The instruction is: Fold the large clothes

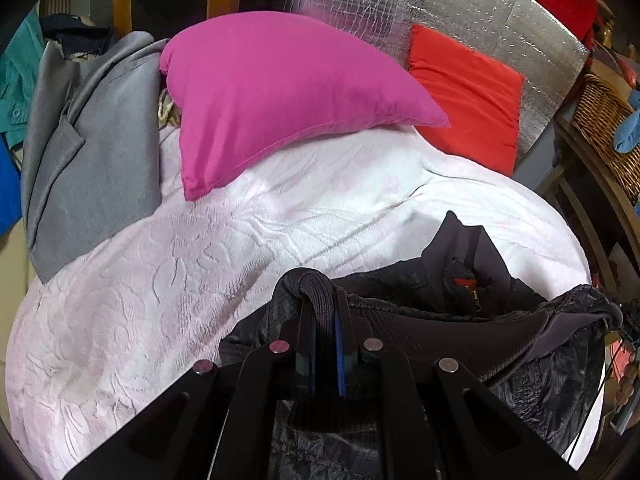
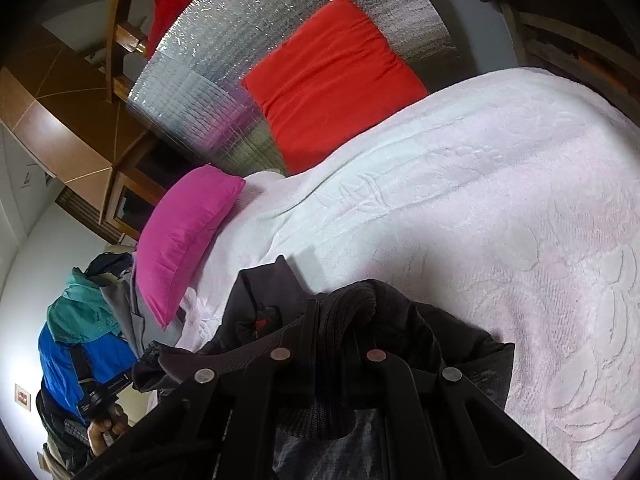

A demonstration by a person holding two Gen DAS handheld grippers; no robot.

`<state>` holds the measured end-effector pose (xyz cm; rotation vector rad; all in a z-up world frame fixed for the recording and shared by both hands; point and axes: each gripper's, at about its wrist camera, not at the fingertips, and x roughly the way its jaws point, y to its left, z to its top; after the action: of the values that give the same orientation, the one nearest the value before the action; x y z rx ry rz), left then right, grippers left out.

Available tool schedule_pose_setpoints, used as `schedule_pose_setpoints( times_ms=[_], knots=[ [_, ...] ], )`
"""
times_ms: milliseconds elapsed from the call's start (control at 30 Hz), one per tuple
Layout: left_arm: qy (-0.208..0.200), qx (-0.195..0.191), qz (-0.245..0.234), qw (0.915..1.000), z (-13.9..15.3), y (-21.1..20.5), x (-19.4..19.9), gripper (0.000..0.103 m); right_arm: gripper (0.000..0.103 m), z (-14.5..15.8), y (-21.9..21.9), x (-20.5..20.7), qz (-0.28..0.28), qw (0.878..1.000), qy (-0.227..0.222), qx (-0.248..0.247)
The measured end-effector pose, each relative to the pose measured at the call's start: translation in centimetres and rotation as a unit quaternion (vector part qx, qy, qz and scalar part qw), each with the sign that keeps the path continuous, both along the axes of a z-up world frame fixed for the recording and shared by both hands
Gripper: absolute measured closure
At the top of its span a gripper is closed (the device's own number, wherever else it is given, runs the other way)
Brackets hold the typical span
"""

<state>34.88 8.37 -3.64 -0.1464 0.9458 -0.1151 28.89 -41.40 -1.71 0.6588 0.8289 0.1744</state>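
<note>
A black jacket [image 1: 420,320] lies crumpled on the near part of a bed, on a white bedspread [image 1: 200,280] whose cloth is raised in a leaf-and-flower relief and faintly tinged pink. The jacket's shell is a thin, crinkled, slightly glossy fabric; its edges end in thick ribbed knit bands. Its stand-up collar [image 1: 460,248] points toward the pillows, with a small red patch and a zip pull showing inside the neck.

The left gripper [image 1: 322,308] has its fingers clamped on a fold of ribbed knit band at the jacket's edge, the band looped over the tips; blue pads line the inner faces. The right gripper [image 2: 340,320] is likewise closed on a bunched roll of ribbed knit, which bulges above its tips. Between the two holds the jacket's edge stretches as a dark gathered band.

At the head of the bed a magenta pillow [image 1: 280,100], smooth and plump with pointed corners, rests tilted on the bedspread. Beside it an orange-red cushion [image 1: 468,96], square and soft, leans against a silver quilted foil sheet [image 1: 460,12]. A grey garment [image 1: 92,152] of matte woven cloth with a lapel lies on the bed's edge beside the pillow. A wicker basket [image 1: 608,132] stands off the bed's other side. In the right wrist view a teal and a blue garment [image 2: 80,340] hang in a pile past the bed.
</note>
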Motion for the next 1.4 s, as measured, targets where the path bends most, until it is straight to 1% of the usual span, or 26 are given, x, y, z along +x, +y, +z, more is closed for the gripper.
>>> schedule_pose_setpoints(
  times_ms=[100, 200, 333, 467, 633, 967, 1400],
  knots=[
    [0.001, 0.006, 0.001, 1.0, -0.5, -0.4, 0.9, 0.095, 0.095, -0.5, -0.3, 1.0, -0.003, 1.0, 0.01, -0.004],
    [0.01, 0.014, 0.007, 0.9998, -1.6, -0.9, 2.1, 0.095, 0.095, -2.0, -0.6, 2.0, -0.011, 1.0, 0.027, 0.006],
    [0.021, 0.008, 0.012, 0.9997, -2.7, -1.0, 3.3, 0.095, 0.095, -4.2, -1.2, 3.0, -0.02, 0.999, 0.046, 0.021],
    [0.029, 0.011, 0.014, 0.9994, -3.5, -1.1, 4.1, 0.094, 0.095, -5.1, -1.3, 3.6, -0.021, 0.998, 0.054, 0.024],
    [0.034, 0.008, 0.017, 0.9992, -4.2, -1.0, 4.6, 0.094, 0.095, -5.4, -1.2, 3.9, -0.021, 0.998, 0.057, 0.022],
    [0.034, 0.006, 0.015, 0.9993, -4.4, -0.9, 4.9, 0.094, 0.095, -5.3, -1.0, 4.0, -0.021, 0.998, 0.06, 0.021],
    [0.031, 0.017, 0.018, 0.9992, -4.7, -1.4, 5.3, 0.094, 0.095, -6.0, -1.5, 4.2, -0.03, 0.997, 0.067, 0.032]
  ],
)
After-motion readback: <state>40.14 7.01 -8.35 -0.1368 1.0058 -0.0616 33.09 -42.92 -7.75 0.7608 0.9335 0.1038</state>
